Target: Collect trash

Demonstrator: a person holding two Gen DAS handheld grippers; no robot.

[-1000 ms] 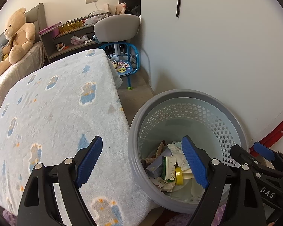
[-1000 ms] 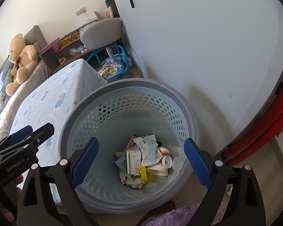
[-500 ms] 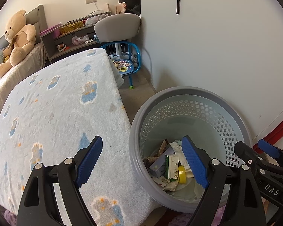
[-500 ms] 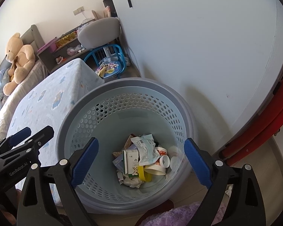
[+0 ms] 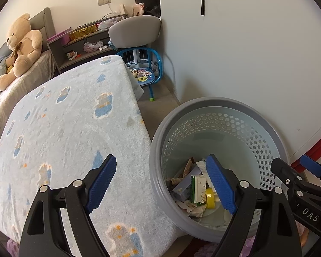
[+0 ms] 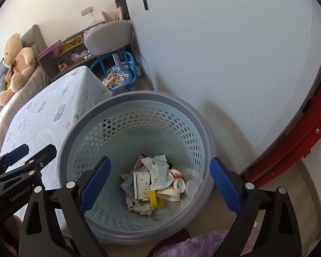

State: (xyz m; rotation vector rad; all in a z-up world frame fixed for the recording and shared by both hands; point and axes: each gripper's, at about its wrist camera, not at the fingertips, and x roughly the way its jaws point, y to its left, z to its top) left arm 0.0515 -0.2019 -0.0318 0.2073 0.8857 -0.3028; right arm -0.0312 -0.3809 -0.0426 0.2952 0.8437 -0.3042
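Observation:
A grey perforated waste basket stands on the floor against the white wall, and its rim shows in the left wrist view too. At its bottom lies trash: a white-green carton, crumpled wrappers, a paper cup, a yellow piece. My right gripper hangs open above the basket's mouth, nothing between its blue pads. My left gripper is open too, straddling the basket's left rim and the edge of the bed, and holds nothing.
A bed with a pale blue patterned blanket lies left of the basket, a teddy bear at its head. Behind stand a small blue chair, a grey chair and a cluttered shelf. A red frame leans right; a purple rug lies in front.
The views shift very slightly; both grippers stay open over the basket and the trash inside lies as before.

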